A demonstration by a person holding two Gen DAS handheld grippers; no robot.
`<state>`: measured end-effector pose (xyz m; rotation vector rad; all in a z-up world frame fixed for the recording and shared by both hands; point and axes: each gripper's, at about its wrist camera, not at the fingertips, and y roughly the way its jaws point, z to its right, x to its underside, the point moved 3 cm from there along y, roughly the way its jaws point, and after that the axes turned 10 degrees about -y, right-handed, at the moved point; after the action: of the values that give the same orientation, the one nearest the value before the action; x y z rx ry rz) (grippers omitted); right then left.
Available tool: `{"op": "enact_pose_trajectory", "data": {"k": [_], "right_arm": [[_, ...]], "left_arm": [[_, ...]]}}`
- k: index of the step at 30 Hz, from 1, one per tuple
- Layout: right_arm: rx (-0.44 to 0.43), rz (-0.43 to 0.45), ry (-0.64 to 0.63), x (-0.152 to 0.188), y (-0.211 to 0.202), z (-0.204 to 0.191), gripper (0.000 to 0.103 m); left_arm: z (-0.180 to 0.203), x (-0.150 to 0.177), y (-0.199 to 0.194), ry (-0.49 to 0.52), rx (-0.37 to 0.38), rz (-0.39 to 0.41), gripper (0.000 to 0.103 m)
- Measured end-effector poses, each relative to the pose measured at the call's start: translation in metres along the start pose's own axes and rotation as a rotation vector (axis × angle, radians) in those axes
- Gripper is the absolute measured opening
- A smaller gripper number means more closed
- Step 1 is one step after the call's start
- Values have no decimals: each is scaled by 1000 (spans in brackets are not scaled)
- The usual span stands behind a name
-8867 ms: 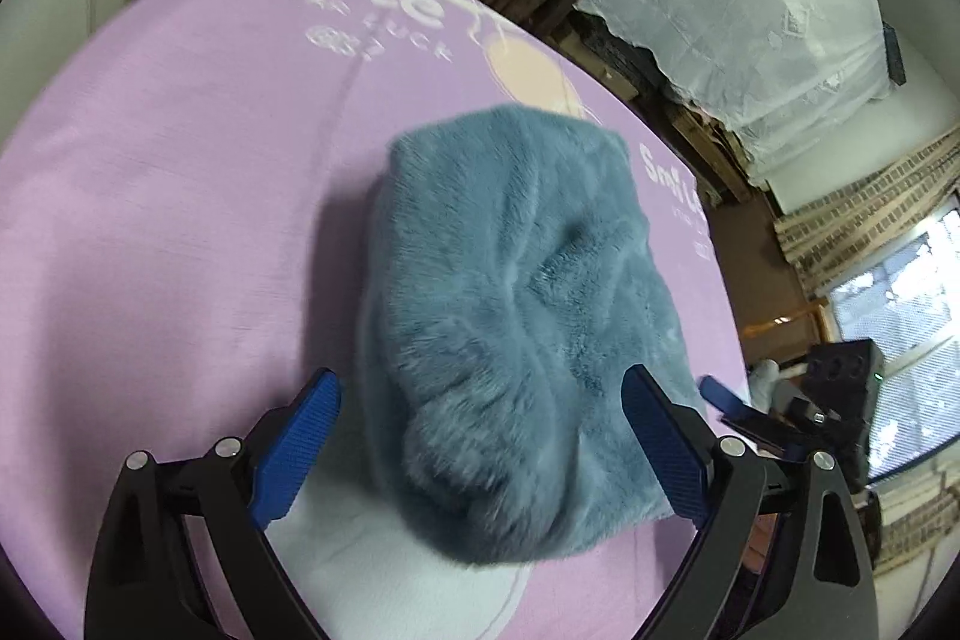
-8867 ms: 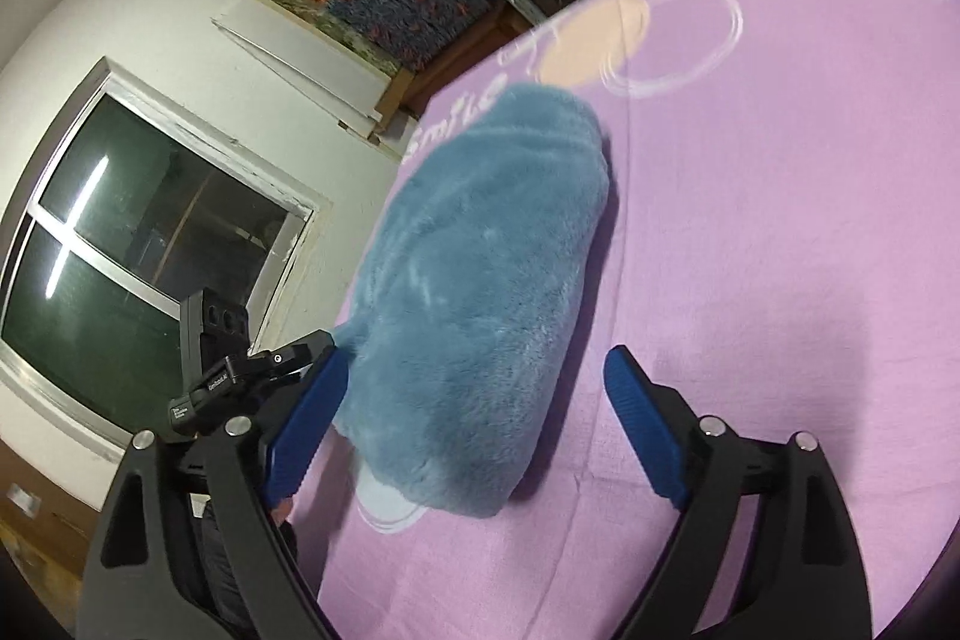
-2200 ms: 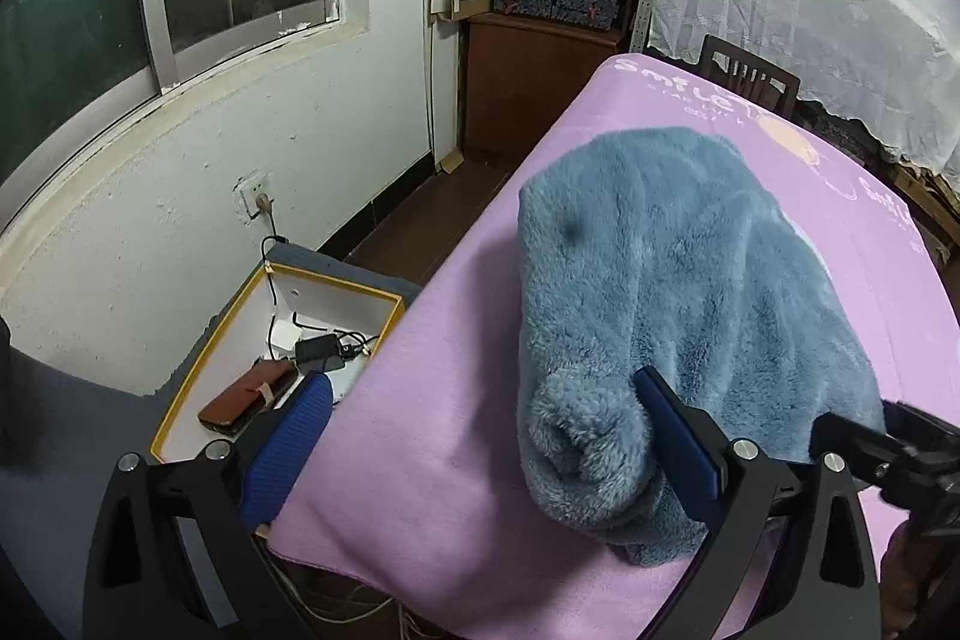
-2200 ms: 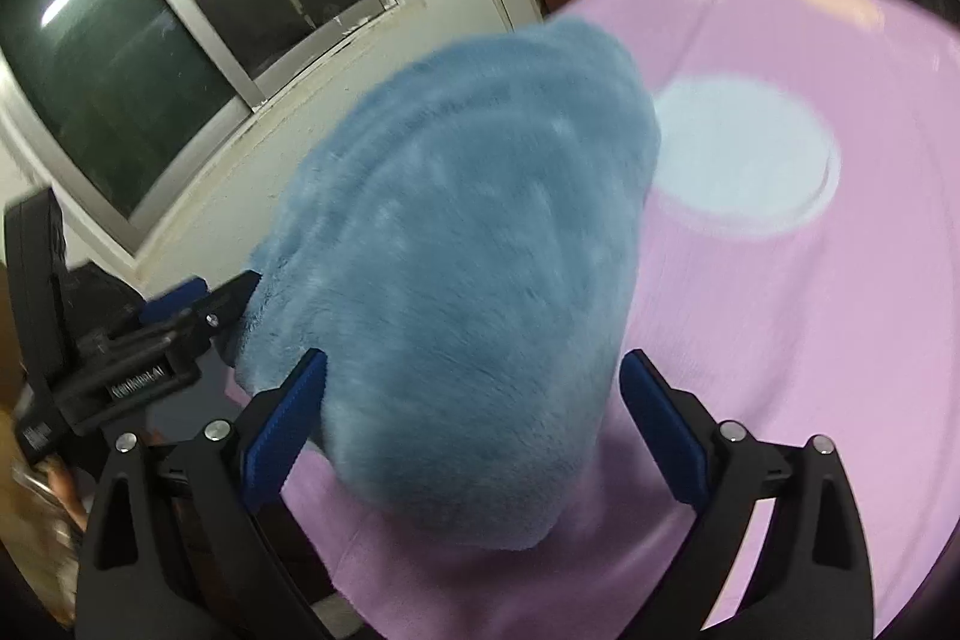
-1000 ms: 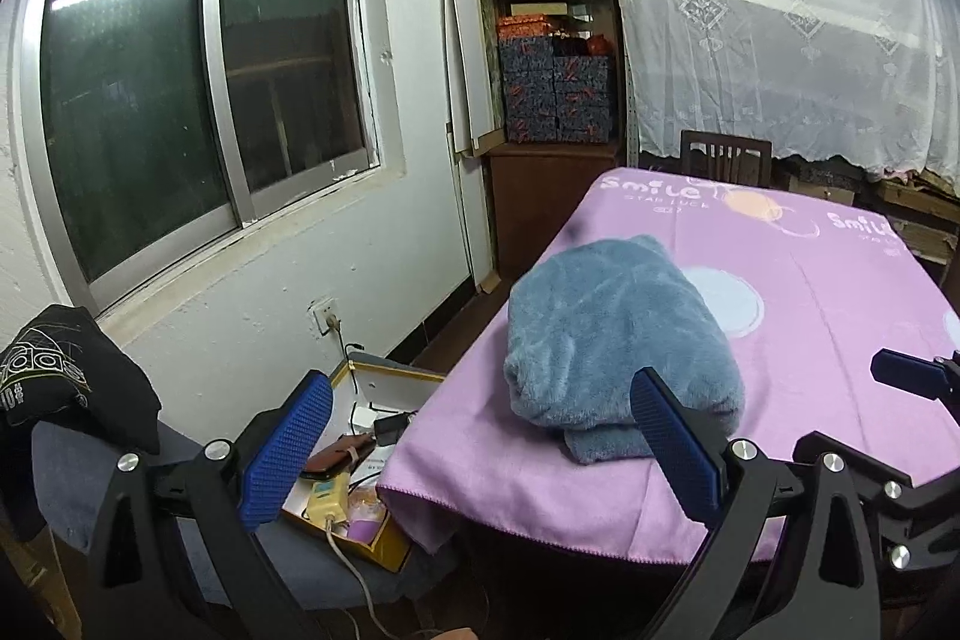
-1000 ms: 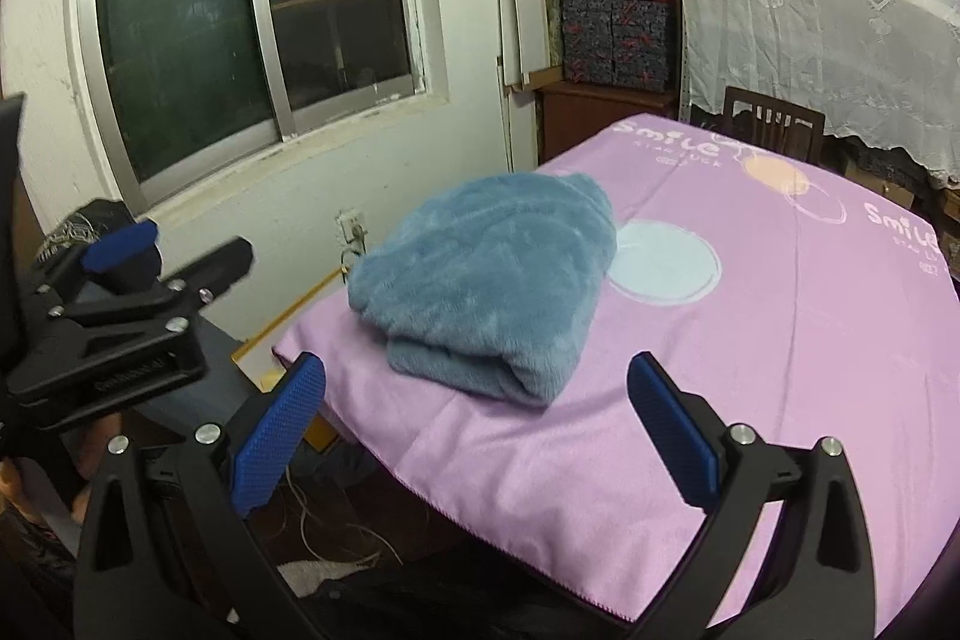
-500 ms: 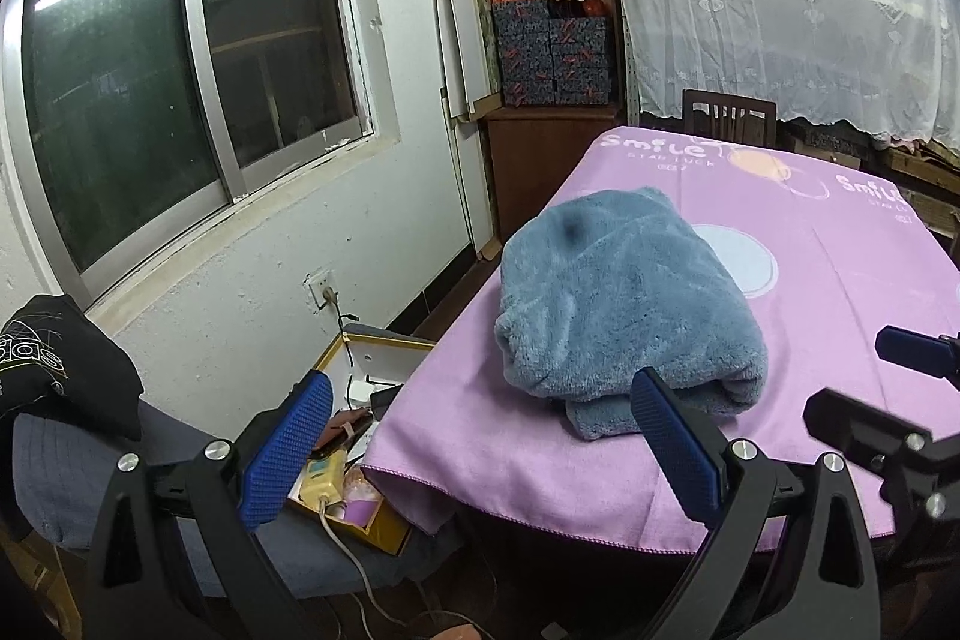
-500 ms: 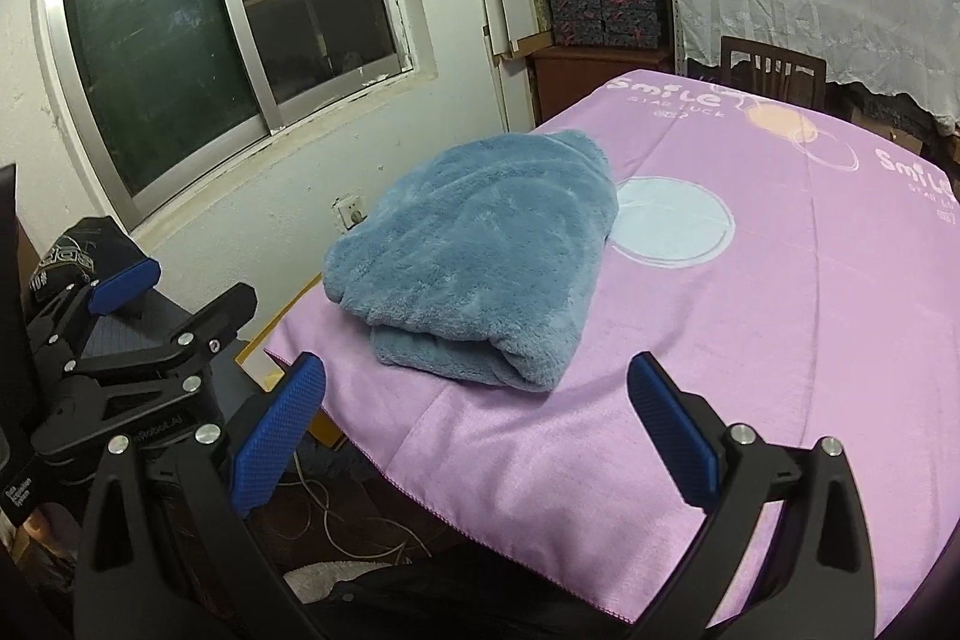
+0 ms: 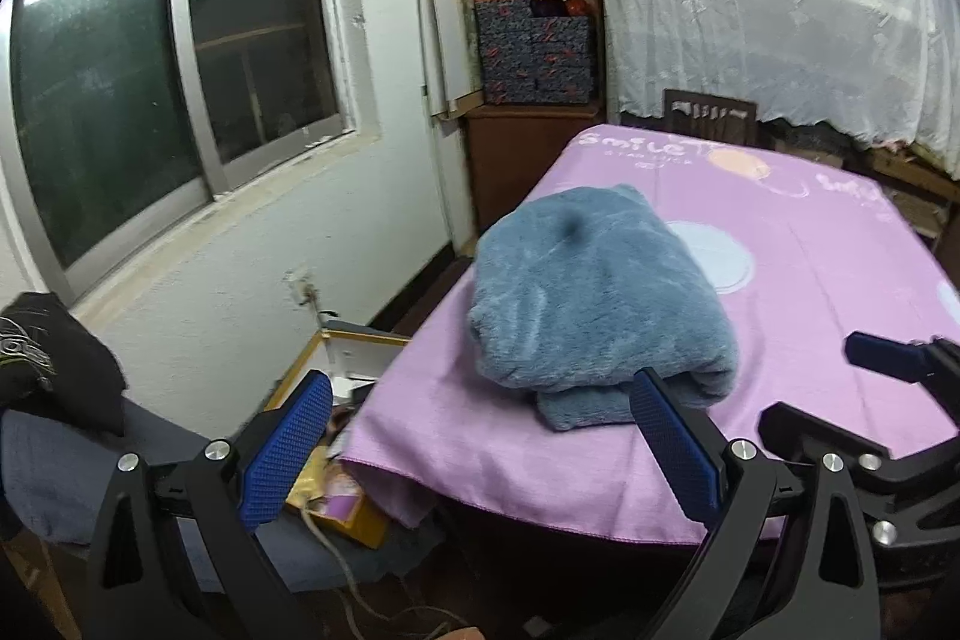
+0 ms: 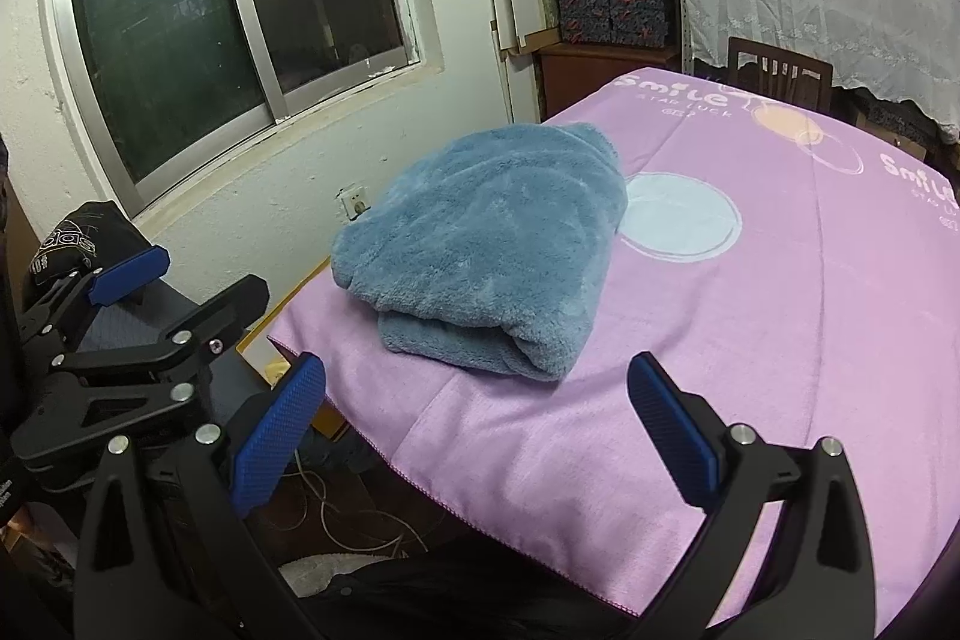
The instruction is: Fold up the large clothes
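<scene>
A fluffy blue garment point(image 9: 594, 292) lies folded in a thick bundle near the left front corner of the table, on a purple cloth point(image 9: 828, 280). It also shows in the right wrist view point(image 10: 486, 244). My left gripper point(image 9: 480, 436) is open and empty, held back from the table's front edge, short of the bundle. My right gripper point(image 10: 474, 418) is open and empty, also back from the table edge. The right gripper shows at the right edge of the left wrist view point(image 9: 900, 358), and the left gripper at the left of the right wrist view point(image 10: 129, 274).
An open yellow-rimmed box point(image 9: 336, 358) with small items sits on the floor left of the table. A dark cloth point(image 9: 54, 364) lies on a seat at the left. A wooden chair point(image 10: 780, 70), a cabinet with boxes point(image 9: 534, 40) and a window point(image 9: 180, 70) stand beyond.
Both grippers have drawn back from the folded garment over the last seconds. In the last half second the views shifted slightly closer; the garment lies still.
</scene>
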<state>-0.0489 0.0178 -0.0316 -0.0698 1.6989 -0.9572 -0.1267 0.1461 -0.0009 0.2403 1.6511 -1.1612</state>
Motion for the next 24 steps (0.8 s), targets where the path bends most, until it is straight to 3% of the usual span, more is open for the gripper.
{"op": "enact_pose_trajectory", "data": {"k": [2, 24], "right_arm": [[-1, -1, 0, 0, 0, 0, 98], [-30, -14, 33, 1, 7, -1, 98]], "left_arm": [[2, 2, 2, 17, -36, 2, 100], [-2, 2, 9, -26, -28, -40, 100]]}}
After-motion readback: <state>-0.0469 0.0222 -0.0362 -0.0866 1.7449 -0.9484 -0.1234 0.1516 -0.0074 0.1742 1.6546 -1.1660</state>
